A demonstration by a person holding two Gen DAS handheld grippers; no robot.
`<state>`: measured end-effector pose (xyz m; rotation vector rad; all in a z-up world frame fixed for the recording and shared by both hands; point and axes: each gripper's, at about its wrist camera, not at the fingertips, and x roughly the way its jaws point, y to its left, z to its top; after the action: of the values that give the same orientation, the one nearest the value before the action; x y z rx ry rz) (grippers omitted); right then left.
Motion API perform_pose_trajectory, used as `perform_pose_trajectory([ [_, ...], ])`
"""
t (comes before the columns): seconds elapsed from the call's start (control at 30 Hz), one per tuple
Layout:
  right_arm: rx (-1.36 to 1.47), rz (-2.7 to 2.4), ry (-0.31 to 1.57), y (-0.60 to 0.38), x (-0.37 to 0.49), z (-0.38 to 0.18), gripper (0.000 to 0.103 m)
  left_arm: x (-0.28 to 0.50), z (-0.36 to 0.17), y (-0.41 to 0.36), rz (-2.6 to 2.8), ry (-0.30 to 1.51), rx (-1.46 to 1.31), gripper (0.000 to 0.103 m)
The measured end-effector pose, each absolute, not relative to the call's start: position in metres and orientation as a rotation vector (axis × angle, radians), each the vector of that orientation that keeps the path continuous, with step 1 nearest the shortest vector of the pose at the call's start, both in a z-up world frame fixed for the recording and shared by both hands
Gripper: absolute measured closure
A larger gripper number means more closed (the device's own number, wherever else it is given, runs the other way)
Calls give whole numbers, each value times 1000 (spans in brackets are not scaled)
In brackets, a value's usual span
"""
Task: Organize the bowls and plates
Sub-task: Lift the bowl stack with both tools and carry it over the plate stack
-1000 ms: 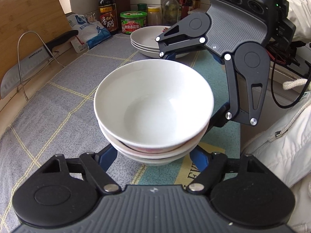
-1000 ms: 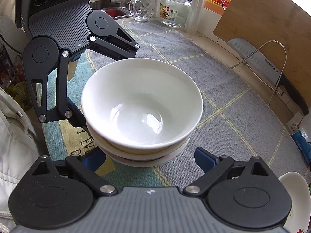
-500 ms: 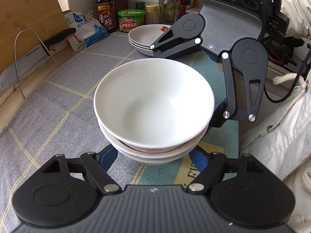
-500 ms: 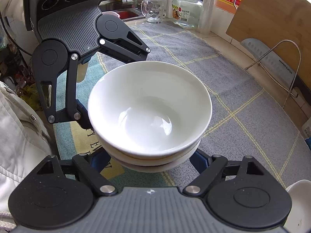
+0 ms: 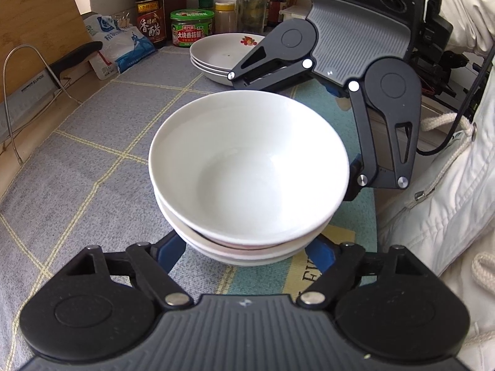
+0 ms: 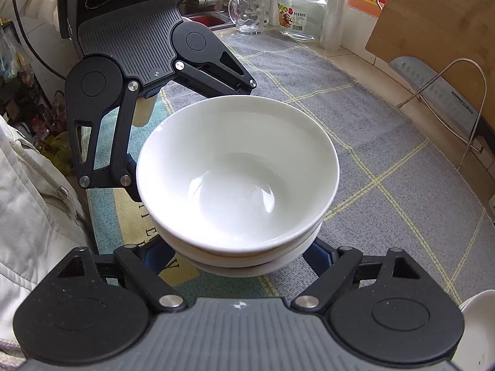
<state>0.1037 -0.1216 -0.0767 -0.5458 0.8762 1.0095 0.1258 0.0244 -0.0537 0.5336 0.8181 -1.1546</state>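
White porcelain fills the left wrist view: a stack of bowls [image 5: 247,179] sits between the blue pads of the left gripper [image 5: 247,256], one pad low on each side. Its jaws are opening, and the bowls hide whether the pads press. The right gripper [image 5: 324,108] reaches in from the far side. A stack of plates [image 5: 216,58] waits near the far edge of the grey checked mat [image 5: 77,154], by jars and a vinegar bottle [image 5: 150,6].

From the right wrist view, the same bowls [image 6: 236,179] sit between the right gripper's [image 6: 238,256] pads, jaws about half open; contact there is hidden too. The left gripper [image 6: 161,99] stands opposite, and the mat [image 6: 386,170] runs to a knife rack [image 6: 448,99] and a cutting board [image 6: 433,24].

The stack seems to rest near the mat's front edge, close to the person's jacket. With one grip loosening, a lift may tilt it and slide the top bowl off. Smooth glaze could slip from the pads. A sideways nudge might send the bowls over that edge.
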Motion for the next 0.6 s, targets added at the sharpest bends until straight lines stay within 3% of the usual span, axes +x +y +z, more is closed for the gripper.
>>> perform_pose_trajectory([
  [0.6, -539, 1011, 897, -120, 105, -74, 12, 123, -51, 22, -1132, 827, 529, 21],
])
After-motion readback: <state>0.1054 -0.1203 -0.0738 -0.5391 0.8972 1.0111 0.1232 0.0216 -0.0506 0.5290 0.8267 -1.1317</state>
